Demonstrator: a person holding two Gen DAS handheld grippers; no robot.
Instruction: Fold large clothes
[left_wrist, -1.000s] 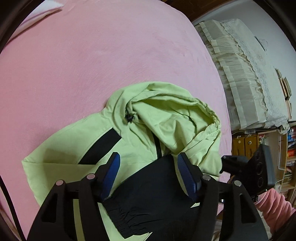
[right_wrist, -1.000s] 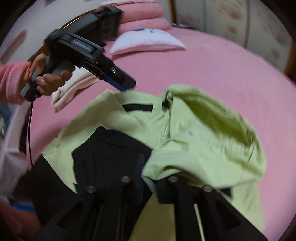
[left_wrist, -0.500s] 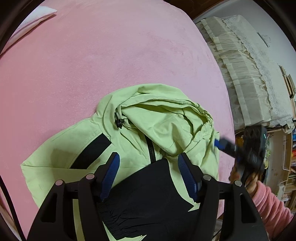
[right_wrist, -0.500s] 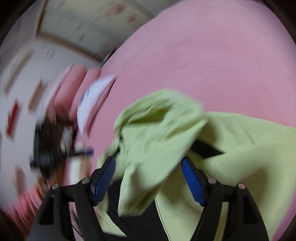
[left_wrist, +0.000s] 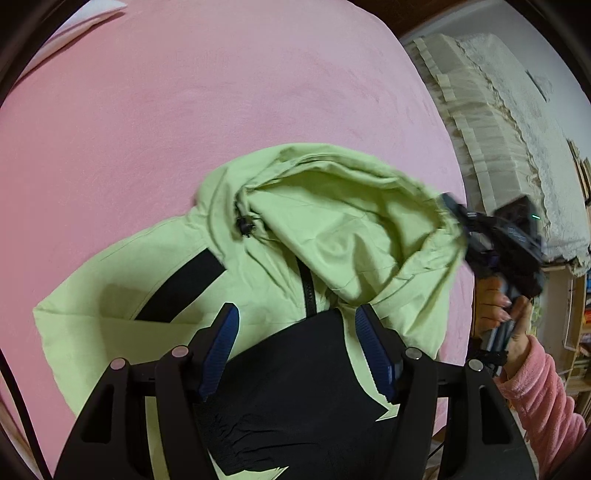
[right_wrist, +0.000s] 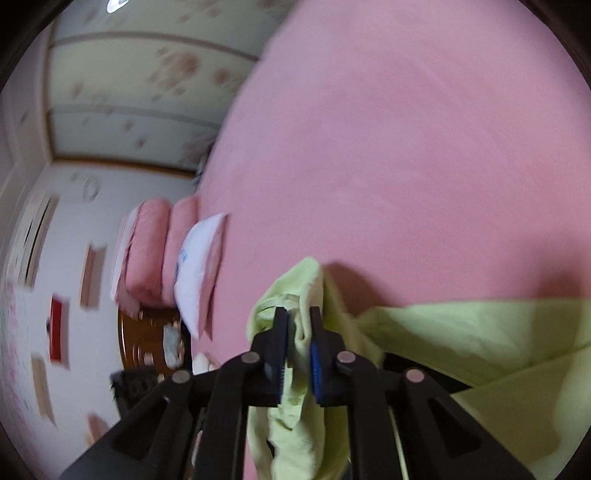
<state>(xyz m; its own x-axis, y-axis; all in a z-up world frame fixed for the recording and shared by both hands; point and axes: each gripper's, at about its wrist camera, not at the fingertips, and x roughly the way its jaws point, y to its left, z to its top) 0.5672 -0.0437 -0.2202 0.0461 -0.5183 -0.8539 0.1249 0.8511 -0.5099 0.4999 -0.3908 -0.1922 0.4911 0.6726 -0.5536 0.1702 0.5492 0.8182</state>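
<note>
A lime-green hooded jacket (left_wrist: 332, 243) with black panels lies on the pink bed (left_wrist: 184, 110). Its black sleeve (left_wrist: 295, 387) is folded over the body. My left gripper (left_wrist: 295, 321) is open and empty, hovering above the black sleeve. My right gripper (right_wrist: 297, 314) is shut on the hood's rim (right_wrist: 291, 295) and lifts it off the bed. In the left wrist view the right gripper (left_wrist: 448, 205) pinches the hood's right edge, held by a hand in a pink sleeve.
Pink and white pillows (right_wrist: 177, 254) are stacked at the bed's head. A cream lace-covered piece of furniture (left_wrist: 517, 129) and bookshelves (left_wrist: 576, 332) stand past the bed's right side. A wooden headboard (right_wrist: 144, 343) stands by the pillows.
My right gripper went from shut on the jacket, to open, to closed on the hood's rim, and it has raised it. My left gripper has stayed open over the black sleeve.
</note>
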